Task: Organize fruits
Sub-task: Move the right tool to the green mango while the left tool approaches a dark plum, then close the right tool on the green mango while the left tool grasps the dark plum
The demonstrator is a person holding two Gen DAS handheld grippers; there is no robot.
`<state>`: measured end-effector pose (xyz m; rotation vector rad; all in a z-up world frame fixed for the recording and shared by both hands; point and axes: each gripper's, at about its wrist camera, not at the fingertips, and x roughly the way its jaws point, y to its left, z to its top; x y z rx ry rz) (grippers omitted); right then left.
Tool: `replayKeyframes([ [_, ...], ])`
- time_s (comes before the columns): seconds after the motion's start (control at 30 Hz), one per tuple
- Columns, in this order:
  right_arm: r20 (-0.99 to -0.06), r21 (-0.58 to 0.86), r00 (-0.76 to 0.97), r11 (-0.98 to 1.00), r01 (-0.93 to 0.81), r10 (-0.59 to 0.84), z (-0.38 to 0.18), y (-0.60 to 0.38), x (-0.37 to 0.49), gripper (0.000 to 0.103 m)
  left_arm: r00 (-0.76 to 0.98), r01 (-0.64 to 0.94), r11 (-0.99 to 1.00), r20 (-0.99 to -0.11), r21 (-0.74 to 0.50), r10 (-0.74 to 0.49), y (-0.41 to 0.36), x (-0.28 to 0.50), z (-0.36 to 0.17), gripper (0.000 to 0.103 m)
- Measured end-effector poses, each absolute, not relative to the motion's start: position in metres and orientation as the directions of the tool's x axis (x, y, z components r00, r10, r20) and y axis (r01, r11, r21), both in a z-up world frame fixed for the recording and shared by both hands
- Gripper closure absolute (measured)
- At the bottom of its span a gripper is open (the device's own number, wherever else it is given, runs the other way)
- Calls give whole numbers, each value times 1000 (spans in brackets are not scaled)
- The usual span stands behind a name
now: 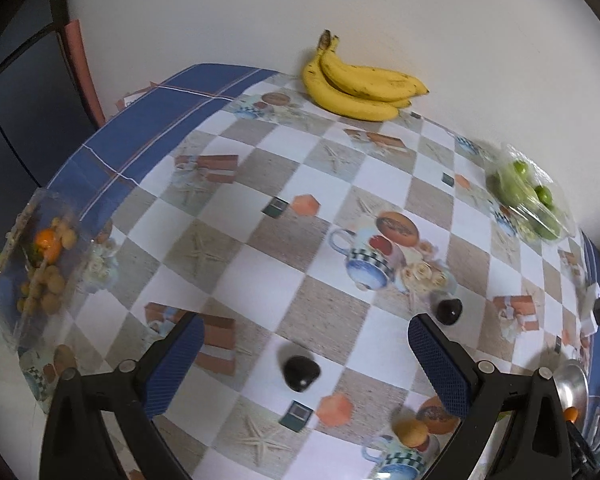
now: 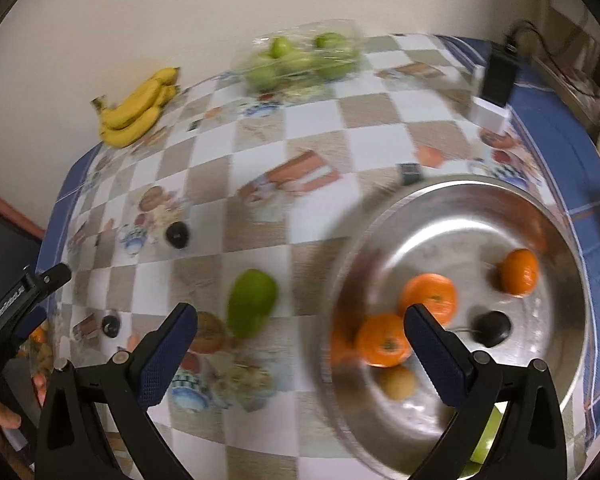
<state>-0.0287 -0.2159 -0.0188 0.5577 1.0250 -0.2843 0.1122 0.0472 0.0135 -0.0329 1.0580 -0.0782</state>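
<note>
1. While the left gripper [image 1: 306, 364] hangs over the checked surface [image 1: 260, 288] with jaws wide apart and empty, its view shows a dark fruit [image 1: 301, 373] lying between the fingers, a second dark one [image 1: 449, 311] near the right finger, bananas [image 1: 360, 84] by the wall, bagged green fruit [image 1: 528, 200] at right, and a clear box [image 1: 40, 264] of small fruit at the left edge.
2. Only the right view shows inside the metal bowl [image 2: 452, 216]: three oranges [image 2: 428, 296], a dark fruit [image 2: 492, 328] and a brownish one [image 2: 396, 382]. A green pear [image 2: 252, 302] lies on the surface beside the bowl. The right gripper [image 2: 300, 354] is also spread open, holding nothing.
</note>
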Motion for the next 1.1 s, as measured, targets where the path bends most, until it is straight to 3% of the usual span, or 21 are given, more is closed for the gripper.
replayKeyframes([
  [0.4,-847,313,525,880,358,88,-14,-169,5,0,489,-11,996,-869,-90,-73,82,126,8,0],
  [0.77,-860,282,508,872,400,45,-32,-176,14,1,420,29,997,-905,-69,-75,68,129,-15,0],
  [0.93,-872,247,489,882,401,22,-40,-175,18,26,344,34,995,-934,-95,-101,62,128,-36,1],
  [1.1,-883,243,468,878,413,24,-49,-176,19,40,298,53,994,-949,-93,-105,54,126,-50,6],
])
